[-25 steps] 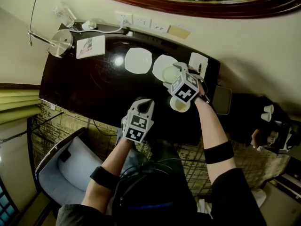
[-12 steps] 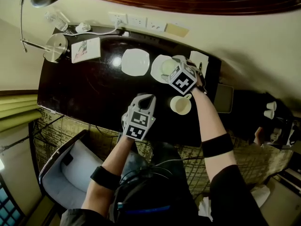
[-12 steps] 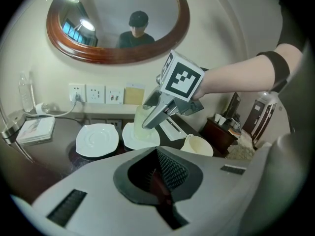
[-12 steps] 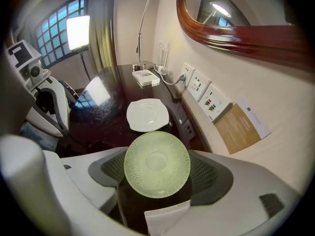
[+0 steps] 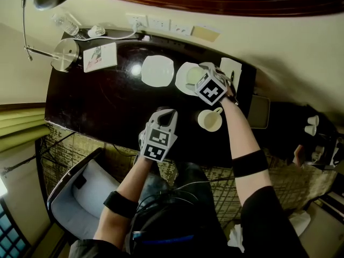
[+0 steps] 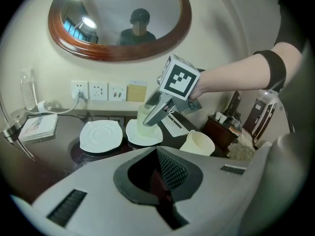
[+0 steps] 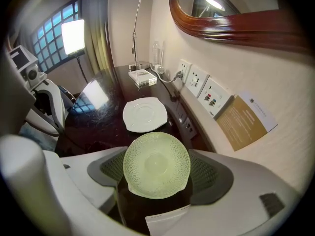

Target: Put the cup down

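Right gripper (image 7: 157,170): jaws spread wide and just been opening a bit more. The green glass cup (image 7: 156,154) sits between them, seen from straight above. The mesh pads (image 7: 204,173) flank its wall on both sides, just beside it and not clamping. The gripper points steeply down over the cup.

Cup location: upright on a white saucer (image 6: 142,137), the right one of 2 saucers, at the back of the dark table (image 5: 102,104) near the wall. In the left gripper view its base looks set on the saucer.

Left gripper (image 6: 165,180): jaws pressed together, nothing between them. It hovers over the near edge of the table, well apart from the cup, tilted down toward the saucers.

Around the cup:
- The 2nd saucer (image 5: 157,70) is bare and lies just left of the cup's saucer.
- A cream mug (image 5: 209,120) stands upright near the right gripper, on the near side, apart from the saucer.
- A white notepad (image 5: 231,69) lies just right of the cup's saucer, with a pen on it.

Further out:
- A round metal lamp base (image 5: 66,54) is at the far left corner.
- A booklet (image 5: 100,55) lies just beside the lamp base.
- Wall sockets (image 5: 161,24) run above the table's back edge, 1 with a plug and white cable.
- An oval wood-framed mirror (image 5: 215,1) hangs above the sockets.
- A grey chair (image 5: 80,190) sits below the table's near edge on the left.
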A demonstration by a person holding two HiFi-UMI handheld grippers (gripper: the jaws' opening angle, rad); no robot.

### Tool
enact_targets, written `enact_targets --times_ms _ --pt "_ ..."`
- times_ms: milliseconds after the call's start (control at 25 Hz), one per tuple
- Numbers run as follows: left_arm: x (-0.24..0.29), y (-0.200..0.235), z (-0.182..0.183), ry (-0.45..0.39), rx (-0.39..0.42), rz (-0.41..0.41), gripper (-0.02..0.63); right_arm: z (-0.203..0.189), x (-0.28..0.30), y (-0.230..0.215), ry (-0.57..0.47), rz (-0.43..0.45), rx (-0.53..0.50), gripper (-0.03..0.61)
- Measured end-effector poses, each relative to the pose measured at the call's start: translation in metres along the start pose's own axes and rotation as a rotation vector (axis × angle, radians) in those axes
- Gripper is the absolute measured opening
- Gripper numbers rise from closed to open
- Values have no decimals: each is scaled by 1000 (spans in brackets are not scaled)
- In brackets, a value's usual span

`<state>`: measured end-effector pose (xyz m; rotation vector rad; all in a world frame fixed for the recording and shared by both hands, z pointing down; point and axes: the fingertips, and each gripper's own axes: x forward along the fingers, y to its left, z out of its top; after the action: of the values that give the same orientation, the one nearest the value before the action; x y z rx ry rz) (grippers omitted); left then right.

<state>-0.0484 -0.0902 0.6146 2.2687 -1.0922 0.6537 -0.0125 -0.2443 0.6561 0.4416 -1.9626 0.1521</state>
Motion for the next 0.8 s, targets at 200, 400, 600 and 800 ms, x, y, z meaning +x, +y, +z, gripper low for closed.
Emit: enact_targets --times_ms 200,400,600,800 --pt "-3 2 -2 -1 -4 5 0 -2 0 -1 -16 -23 21 447" --pt "-9 1 -2 -4 -3 14 0 3 -10 -5 -45 -45 46 456" --pt "-22 -4 0 -6 -8 19 0 7 -39 -3 -78 -65 78 454" --pt "-41 -9 12 -25 -19 30 0 6 -83 17 -116 -67 86 395"
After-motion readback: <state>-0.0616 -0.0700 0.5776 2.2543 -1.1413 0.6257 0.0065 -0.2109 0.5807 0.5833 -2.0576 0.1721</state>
